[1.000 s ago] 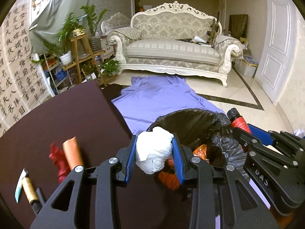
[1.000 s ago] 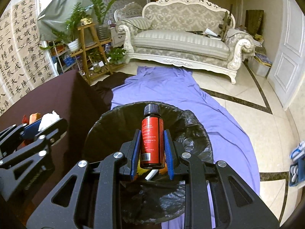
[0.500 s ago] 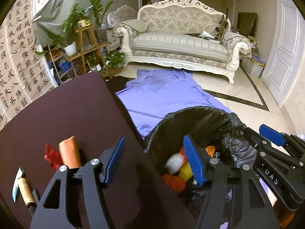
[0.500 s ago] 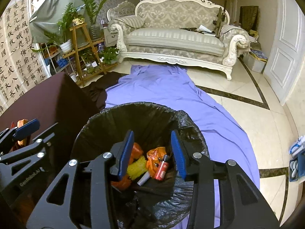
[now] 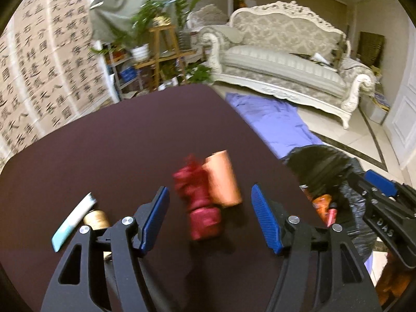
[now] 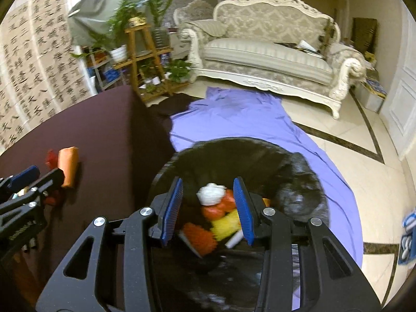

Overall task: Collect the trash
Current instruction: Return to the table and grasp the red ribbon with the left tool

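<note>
My left gripper is open over the dark table, its jaws empty. Just ahead of them lie a crumpled red wrapper and an orange tube, side by side and blurred. My right gripper is open above the black-bagged bin, holding nothing. Inside the bin lie a white tissue wad and orange and yellow scraps. The bin stands off the table's right edge in the left wrist view.
A teal-and-white packet and a gold-capped item lie on the table by my left finger. A purple cloth covers the floor beyond the bin. A sofa and a wooden plant stand are further back.
Both grippers opened: the white wad and the red bottle dropped into the bin. My left gripper then swung left from the bin to over the table's red wrapper and orange tube.
</note>
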Available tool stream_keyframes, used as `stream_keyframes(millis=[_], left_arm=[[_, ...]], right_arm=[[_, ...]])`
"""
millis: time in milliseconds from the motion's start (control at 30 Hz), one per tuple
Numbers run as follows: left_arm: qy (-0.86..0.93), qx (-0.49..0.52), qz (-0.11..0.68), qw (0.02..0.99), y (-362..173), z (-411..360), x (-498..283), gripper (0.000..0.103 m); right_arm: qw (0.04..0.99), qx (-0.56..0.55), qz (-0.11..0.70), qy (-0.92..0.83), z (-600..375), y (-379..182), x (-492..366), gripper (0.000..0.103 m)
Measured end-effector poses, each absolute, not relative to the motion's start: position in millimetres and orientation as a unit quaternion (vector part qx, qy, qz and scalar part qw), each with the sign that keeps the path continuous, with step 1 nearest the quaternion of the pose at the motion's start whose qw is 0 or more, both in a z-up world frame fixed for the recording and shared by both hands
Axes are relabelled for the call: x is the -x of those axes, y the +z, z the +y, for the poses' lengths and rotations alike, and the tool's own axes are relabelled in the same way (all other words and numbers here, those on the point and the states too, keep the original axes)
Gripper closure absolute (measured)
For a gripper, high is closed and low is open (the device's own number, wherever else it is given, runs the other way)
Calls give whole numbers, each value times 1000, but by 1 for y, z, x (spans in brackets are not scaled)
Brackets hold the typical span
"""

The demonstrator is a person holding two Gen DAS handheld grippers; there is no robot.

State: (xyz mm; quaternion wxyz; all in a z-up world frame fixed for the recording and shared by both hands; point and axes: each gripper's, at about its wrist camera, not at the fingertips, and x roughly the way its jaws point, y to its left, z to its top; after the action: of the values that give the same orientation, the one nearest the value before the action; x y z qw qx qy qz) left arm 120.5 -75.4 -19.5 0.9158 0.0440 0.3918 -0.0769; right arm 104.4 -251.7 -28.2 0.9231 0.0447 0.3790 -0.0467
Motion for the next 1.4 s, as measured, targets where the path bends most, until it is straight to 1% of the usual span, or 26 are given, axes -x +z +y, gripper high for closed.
stream_keyframes(millis=[300,400,533,567,633,867,1100,1200,1233,1300,1333,1367,1400], left_arm=[[-76,-41,417,905,-31,-62,-126,39],[-82,-43,427,900,-35,-62,-130,47],[-92,-31,441,892,-40,-61,-132,63],[-93,-33,438,893,-39,-61,-131,64],[-97,-41,436,894,-39,-62,-129,78],[-106,-32,434,894,-37,-51,-128,80],[-98,-28,435,895,-38,-39,-129,80],[-97,-26,435,895,-37,-35,-129,79],[-96,-25,435,895,-37,-34,-129,77],[-94,-16,436,895,-36,-29,-128,63],[-94,-12,436,895,-35,-26,-128,50],[-94,-11,434,896,-34,-24,-127,43],[-90,-8,432,897,-33,-20,-126,43]], right_arm=[[925,-24,379,0,-208,-21,-111,63],[924,-20,381,9,-198,-19,-115,63],[924,-18,381,16,-192,-18,-119,63],[924,-18,382,17,-190,-17,-120,63],[923,-17,383,19,-184,-18,-123,63],[922,-12,386,32,-173,-19,-130,63],[921,-5,386,45,-157,-20,-136,63],[921,-3,387,50,-152,-19,-139,63],[921,-2,387,51,-151,-19,-139,63],[921,0,386,55,-146,-17,-140,63],[921,1,385,57,-144,-17,-140,63],[921,2,385,59,-142,-16,-140,63],[921,5,385,61,-139,-16,-141,63]])
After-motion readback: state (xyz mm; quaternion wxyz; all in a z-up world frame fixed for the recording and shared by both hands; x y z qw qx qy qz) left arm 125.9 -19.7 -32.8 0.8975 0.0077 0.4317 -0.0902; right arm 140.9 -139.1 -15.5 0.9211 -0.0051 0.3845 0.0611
